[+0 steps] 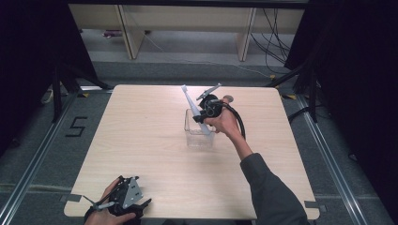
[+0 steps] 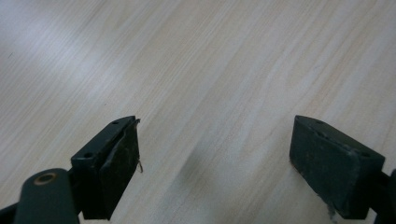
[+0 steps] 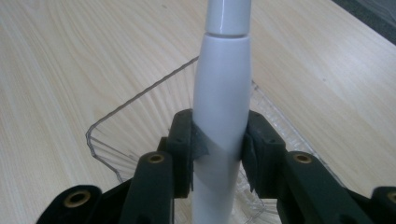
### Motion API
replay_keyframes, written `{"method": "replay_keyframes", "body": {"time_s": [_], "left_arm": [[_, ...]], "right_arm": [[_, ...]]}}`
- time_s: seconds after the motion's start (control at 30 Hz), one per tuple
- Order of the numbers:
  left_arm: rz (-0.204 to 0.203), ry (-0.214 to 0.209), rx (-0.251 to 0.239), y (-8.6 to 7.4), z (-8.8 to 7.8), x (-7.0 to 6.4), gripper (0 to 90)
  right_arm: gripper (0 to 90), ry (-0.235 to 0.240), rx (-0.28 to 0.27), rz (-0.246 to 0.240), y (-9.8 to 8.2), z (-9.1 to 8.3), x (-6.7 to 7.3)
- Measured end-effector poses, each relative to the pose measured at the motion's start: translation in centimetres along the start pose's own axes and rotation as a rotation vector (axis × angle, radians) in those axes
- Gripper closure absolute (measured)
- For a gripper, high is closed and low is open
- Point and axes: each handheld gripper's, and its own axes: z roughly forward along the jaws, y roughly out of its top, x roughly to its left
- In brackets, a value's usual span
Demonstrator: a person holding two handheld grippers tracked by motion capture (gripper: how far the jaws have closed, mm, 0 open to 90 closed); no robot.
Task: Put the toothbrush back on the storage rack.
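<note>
A white electric toothbrush slants up and away over a clear plastic box at the table's middle. My right gripper is shut on the toothbrush's thick handle, just above the box. In the right gripper view both pads press the white toothbrush between them, right gripper, with the clear box beneath and its lower end inside the rim. My left gripper rests at the table's near left edge. In the left gripper view the left gripper is open over bare wood.
The light wooden table has room on all sides of the box. Black curtains hang at both sides, and cables and furniture legs lie on the floor beyond the far edge.
</note>
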Motion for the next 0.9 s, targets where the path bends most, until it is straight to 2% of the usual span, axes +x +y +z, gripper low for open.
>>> {"method": "replay_keyframes", "body": {"time_s": [0.03, 0.1, 0.13, 0.17, 0.23, 0.33, 0.37, 0.57, 0.73, 0.77, 0.8, 0.83, 0.9], "left_arm": [[0.0, 0.0, -0.001, 0.0, 0.0, 0.0, 15.5], [-0.003, 0.001, 0.0, 0.0, 0.0, 0.0, 15.5], [-0.003, 0.001, 0.0, 0.0, 0.0, 0.0, 15.5], [-0.003, 0.001, 0.0, 0.0, 0.0, 0.0, 15.5], [-0.004, 0.0, -0.001, 0.0, 0.0, 0.0, 15.5], [-0.005, 0.009, -0.001, 0.0, 0.0, 0.0, 15.5], [-0.004, 0.0, -0.001, 0.0, 0.0, 0.0, 15.5], [-0.001, 0.0, -0.002, 0.0, 0.0, 0.0, 15.5], [-0.002, 0.005, -0.003, 0.0, 0.0, 0.0, 15.5], [-0.002, 0.005, -0.003, 0.0, 0.0, 0.0, 15.5], [-0.002, 0.006, -0.003, 0.0, 0.1, 0.0, 15.5], [-0.001, 0.005, -0.001, 0.0, 0.0, 0.0, 15.5], [-0.002, 0.004, -0.002, 0.0, 0.1, 0.0, 15.5]], "right_arm": [[67.0, 0.001, 0.011, 0.015, 0.0, 0.1, 0.1], [67.0, 0.005, 0.018, 0.009, 0.0, 0.4, 0.2], [67.0, 0.014, 0.03, 0.049, -0.1, 0.7, 0.4], [67.0, 0.006, 0.034, 0.021, -0.1, 0.7, 0.3], [67.0, 0.002, 0.066, 0.059, -0.1, 0.8, 0.6], [67.0, 0.016, 0.064, 0.04, -0.1, 1.1, 0.4], [67.0, 0.018, 0.071, 0.029, -0.2, 1.3, 0.5], [66.9, 0.02, 0.104, 0.028, -0.3, 1.7, 0.4], [66.8, 0.027, 0.11, 0.03, -0.4, 2.1, 0.3], [66.7, 0.031, 0.106, 0.014, -0.3, 2.2, 0.1], [66.7, 0.031, 0.106, 0.014, -0.3, 2.2, 0.1], [66.6, 0.025, 0.119, 0.041, -0.3, 2.3, 0.3], [66.6, 0.035, 0.121, 0.048, -0.3, 2.4, 0.2]]}}
